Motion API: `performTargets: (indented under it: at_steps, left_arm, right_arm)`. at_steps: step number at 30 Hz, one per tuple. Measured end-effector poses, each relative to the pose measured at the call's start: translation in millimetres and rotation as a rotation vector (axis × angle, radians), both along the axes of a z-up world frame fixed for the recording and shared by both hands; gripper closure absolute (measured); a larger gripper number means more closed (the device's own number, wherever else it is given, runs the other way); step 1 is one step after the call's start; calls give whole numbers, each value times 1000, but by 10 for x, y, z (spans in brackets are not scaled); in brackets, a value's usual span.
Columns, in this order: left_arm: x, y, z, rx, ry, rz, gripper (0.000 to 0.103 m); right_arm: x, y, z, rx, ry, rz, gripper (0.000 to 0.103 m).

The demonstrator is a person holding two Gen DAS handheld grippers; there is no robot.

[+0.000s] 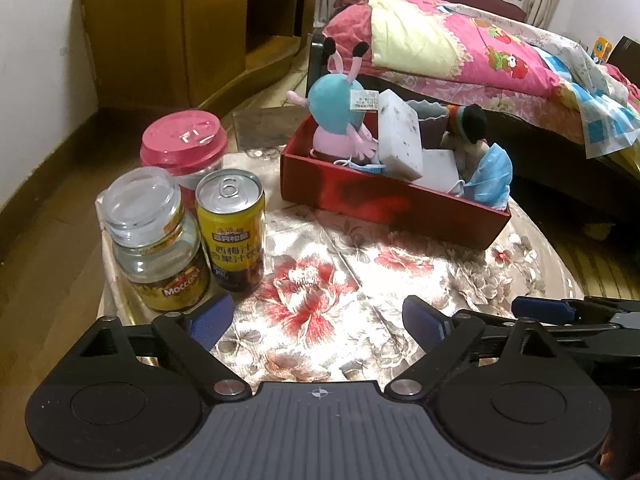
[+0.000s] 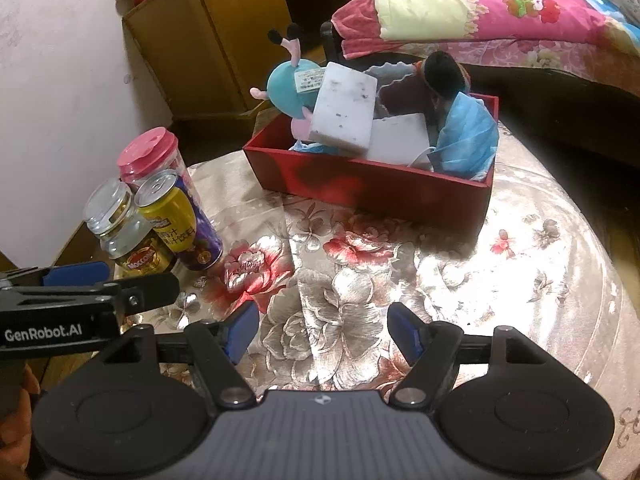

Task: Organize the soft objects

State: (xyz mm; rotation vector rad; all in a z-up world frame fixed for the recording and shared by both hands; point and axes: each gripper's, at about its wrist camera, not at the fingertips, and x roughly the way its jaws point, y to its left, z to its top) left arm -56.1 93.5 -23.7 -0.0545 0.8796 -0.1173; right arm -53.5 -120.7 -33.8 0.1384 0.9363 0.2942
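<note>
Looks like the soft stuff is basically sorted: the plush toy (image 1: 340, 116), sponges (image 1: 400, 140) and blue face mask (image 1: 490, 174) all sit piled in the red box (image 1: 384, 200) at the back of the surface (image 1: 360, 280), while hard jars and a can (image 1: 231, 232) stay grouped at the left. Left gripper (image 1: 316, 320) and right gripper (image 2: 324, 332) both hover with fingers spread, holding nothing.

A blue-headed pink plush toy (image 1: 340, 120), two white sponge blocks (image 1: 400, 140), a dark-haired doll (image 1: 472, 124) and crumpled blue face masks (image 1: 492, 176) fill the red rectangular box (image 1: 384, 196) at the table's far edge.
</note>
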Motion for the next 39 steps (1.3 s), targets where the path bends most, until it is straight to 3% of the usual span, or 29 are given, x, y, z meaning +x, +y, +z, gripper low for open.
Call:
performTargets:
  at_steps: [21,39]
  left_arm:
    - [88,-82,-46,19,-7,4,6]
    - [82,-56,-14,-17,-43,4,5]
  right_arm:
    - [24,-116,5,22,-9,-36,59]
    - [8,-135,65,30,-36,-57,56]
